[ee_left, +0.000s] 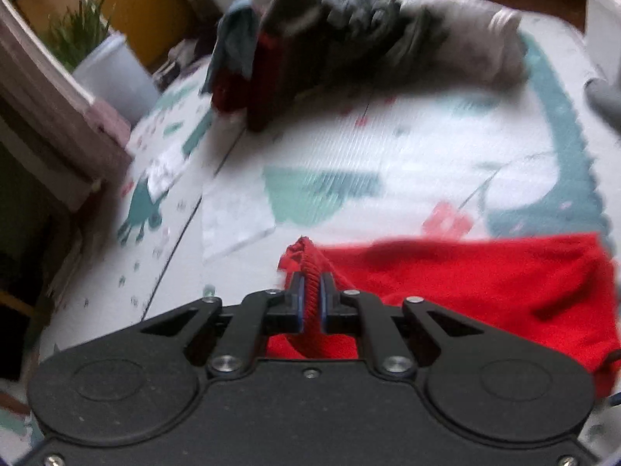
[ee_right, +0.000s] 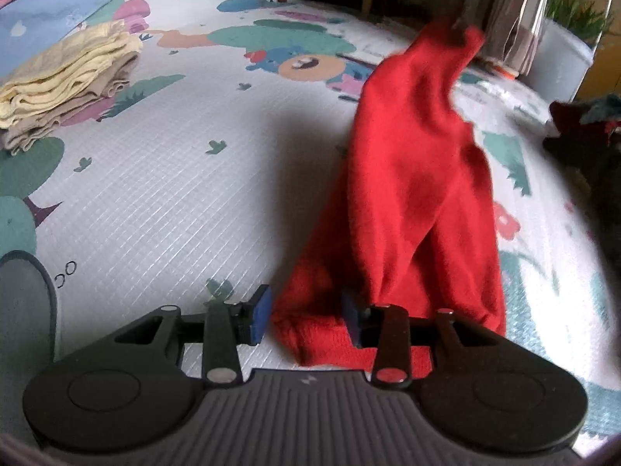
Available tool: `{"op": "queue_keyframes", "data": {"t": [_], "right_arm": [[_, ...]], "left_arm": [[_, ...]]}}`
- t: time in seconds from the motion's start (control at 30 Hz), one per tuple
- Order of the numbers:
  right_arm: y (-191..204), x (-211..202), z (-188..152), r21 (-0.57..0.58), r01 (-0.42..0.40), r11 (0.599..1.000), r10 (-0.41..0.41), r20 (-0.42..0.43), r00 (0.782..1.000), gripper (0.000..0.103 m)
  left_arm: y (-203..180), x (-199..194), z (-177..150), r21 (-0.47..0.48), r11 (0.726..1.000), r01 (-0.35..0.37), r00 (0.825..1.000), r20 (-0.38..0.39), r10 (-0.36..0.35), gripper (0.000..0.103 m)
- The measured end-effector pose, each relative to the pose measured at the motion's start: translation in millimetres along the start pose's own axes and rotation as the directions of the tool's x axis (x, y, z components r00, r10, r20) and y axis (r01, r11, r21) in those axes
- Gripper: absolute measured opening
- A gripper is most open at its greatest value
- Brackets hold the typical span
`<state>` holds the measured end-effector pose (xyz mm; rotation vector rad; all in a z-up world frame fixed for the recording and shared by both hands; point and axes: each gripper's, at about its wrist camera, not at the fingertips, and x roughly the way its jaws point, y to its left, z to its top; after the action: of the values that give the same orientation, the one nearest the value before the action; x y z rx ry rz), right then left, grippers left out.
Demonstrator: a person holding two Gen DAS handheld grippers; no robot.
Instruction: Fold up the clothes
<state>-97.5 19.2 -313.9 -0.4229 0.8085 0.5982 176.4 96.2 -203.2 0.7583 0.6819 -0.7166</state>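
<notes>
While the red garment (ee_right: 419,178) is only partly lifted off the play mat (ee_right: 163,178), we judge the fold on it to be just starting. At far left in the right wrist view, a stack of pale yellow and beige clothes (ee_right: 66,89) lies folded, so we count some work as done. Moving right, our right gripper (ee_right: 306,312) straddles the garment's ribbed hem with its jaws parted; the left pad (ee_right: 261,316) stands clear of the cloth, so we would not call it a grip. Further right the cloth rises to a peak, where our left gripper (ee_left: 311,297) is clamped tight on a ribbed edge. In the left wrist view, a heap of dark and grey clothes (ee_left: 349,39) waits unfolded beyond, so most of the task looks left.
</notes>
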Motion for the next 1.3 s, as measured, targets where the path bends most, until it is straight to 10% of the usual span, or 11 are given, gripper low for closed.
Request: {"op": "queue_keyframes", "data": {"t": [0.37,0.67,1.3], "right_arm": [[16.1,0.0,-1.2,-0.062,-0.079,0.995,0.077,-0.031,0.997,0.051],[4.8,-12.1,2.6,-0.103,-0.023,0.994,0.033,0.092,0.995,0.048],[45.1,13.9,4.8,-0.242,-0.070,0.968,0.048,-0.095,0.994,0.063]], "left_arm": [[28.3,33.2,-23.0,-0.281,0.959,0.035,0.999,0.018,-0.032,0.005],[26.4,7.2,-10.0,-0.267,0.961,0.070,0.994,0.096,-0.046,0.005],[29.9,23.9,7.5,-0.245,0.969,-0.017,0.996,0.075,0.037,0.005]]}}
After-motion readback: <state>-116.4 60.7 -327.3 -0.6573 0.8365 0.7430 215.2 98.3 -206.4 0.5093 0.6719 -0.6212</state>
